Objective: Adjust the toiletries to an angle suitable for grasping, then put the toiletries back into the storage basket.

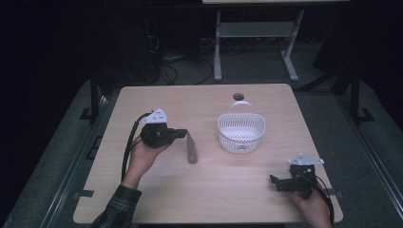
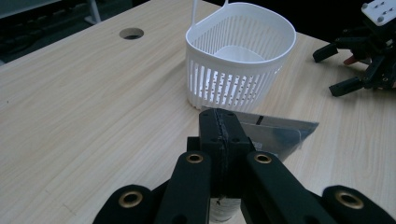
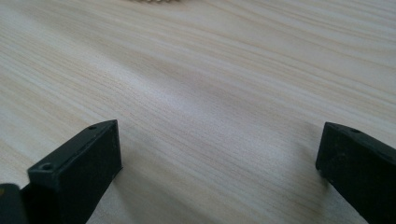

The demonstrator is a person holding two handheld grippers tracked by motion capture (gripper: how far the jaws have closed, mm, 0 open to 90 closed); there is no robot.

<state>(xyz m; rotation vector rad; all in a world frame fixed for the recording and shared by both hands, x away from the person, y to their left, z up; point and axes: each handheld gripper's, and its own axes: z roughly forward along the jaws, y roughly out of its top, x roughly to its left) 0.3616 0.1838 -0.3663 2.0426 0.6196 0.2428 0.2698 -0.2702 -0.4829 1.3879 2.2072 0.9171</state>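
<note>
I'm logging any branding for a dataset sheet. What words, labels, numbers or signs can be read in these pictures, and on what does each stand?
No text can be read.
Silvery packet held in the left tongs: a dark mark near its top edge, too small to read.
White basket: a dark speck inside, too blurred to tell.
Right tongs: no lettering visible.

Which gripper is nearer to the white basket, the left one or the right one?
Left, by a little. The left gripper, shut on a silver pouch, is beside the white basket on its left. The right gripper sits open near the table's front edge, below the basket.
</note>
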